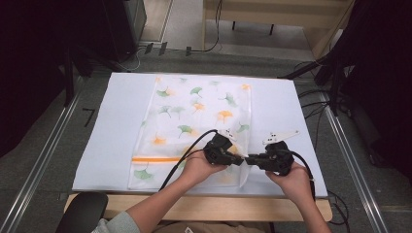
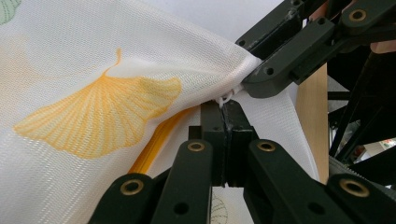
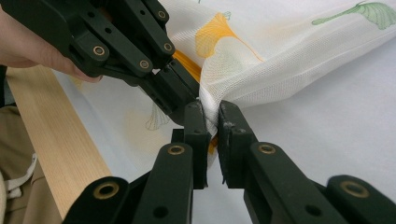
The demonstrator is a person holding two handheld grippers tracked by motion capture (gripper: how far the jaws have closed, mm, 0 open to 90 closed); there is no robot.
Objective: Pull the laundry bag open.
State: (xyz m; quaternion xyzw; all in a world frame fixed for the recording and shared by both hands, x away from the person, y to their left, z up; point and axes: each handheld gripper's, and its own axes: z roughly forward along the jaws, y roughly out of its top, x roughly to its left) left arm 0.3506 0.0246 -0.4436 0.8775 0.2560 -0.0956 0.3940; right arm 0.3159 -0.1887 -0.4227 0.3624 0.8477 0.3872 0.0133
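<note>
White table cover (image 1: 111, 126): carries a ginkgo-leaf mesh laundry bag (image 1: 194, 116) flat at centre. Left gripper (image 2: 224, 109), clenched on the bag's white zipper pull (image 2: 224, 98); right gripper (image 3: 211, 116), clamped on bunched mesh beside it. Wooden table edge (image 3: 51, 140) seen from both gripper views. No legible writing.

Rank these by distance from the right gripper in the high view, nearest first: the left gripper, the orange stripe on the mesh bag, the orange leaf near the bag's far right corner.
From the right gripper:
1. Left gripper, jaw tips meeting it at the mesh bag's near right edge.
2. Orange stripe, leftward near the bag's near end.
3. Orange leaf, at the far right corner.
</note>
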